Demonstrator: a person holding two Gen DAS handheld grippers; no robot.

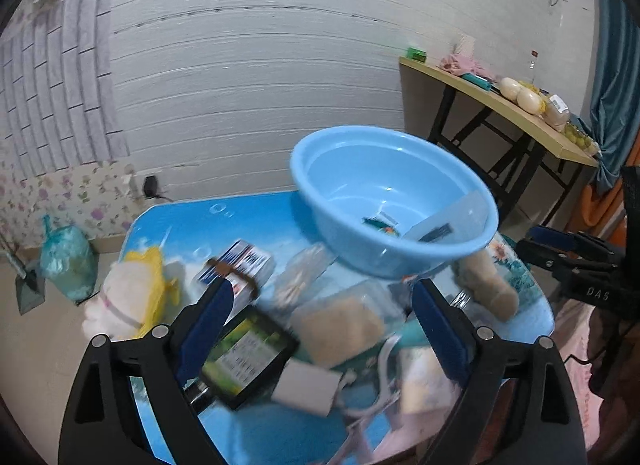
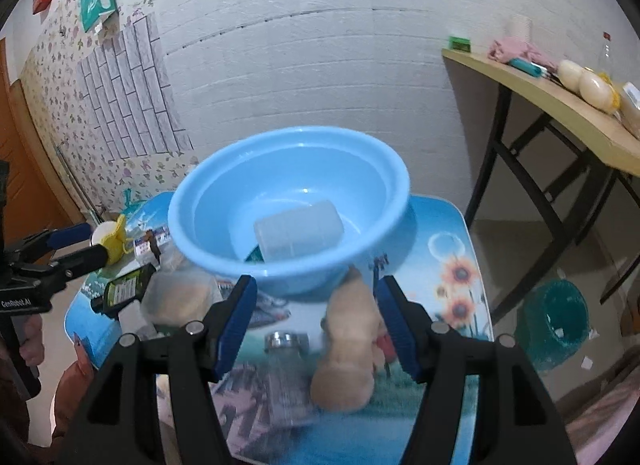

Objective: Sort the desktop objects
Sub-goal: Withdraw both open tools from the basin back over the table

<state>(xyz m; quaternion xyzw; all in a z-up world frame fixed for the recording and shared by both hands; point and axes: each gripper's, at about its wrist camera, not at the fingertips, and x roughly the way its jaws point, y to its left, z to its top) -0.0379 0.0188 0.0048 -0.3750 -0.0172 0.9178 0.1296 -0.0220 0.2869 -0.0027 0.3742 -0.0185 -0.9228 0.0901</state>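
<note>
Sorting clutter off the table (image 2: 452, 233), presumably into the basin (image 2: 200, 201) at its far side. Already in there: 1 clear tub (image 2: 300, 233) and 1 small teal item.

Left gripper (image 1: 324, 289): jaws wide, empty, poised over a dark box (image 1: 248, 357), a white adapter (image 1: 308, 387) and a bag (image 1: 340, 329) of brown contents, all packed close together.

Right gripper (image 2: 316, 283): jaws about half apart, empty, straddling a beige lump (image 2: 352, 345) lying just beside the basin. No pad contact visible.

Hazards from here:

1. Double pick. Cause: closing wide left jaws over crowded items. Expect the adapter or bag to be dragged along with the box. Centre on 1 item before closing.
2. Off-centre grip. Cause: lump sitting nearer the right finger than the left. Expect twisting or slipping on closing. Shift sideways first.
3. Basin strike. Cause: right fingertips very near the basin wall. Avoid pushing forward; likely to shove or tip the light basin.
4. Rolling jar (image 2: 286, 349). Cause: lying on its side next to the lump, below the right jaws. Avoid nudging; liable to roll toward the near table edge.
5. Gripper clash. Cause: 2 tools working 1 small table. Keep well apart on approach to the basin.
</note>
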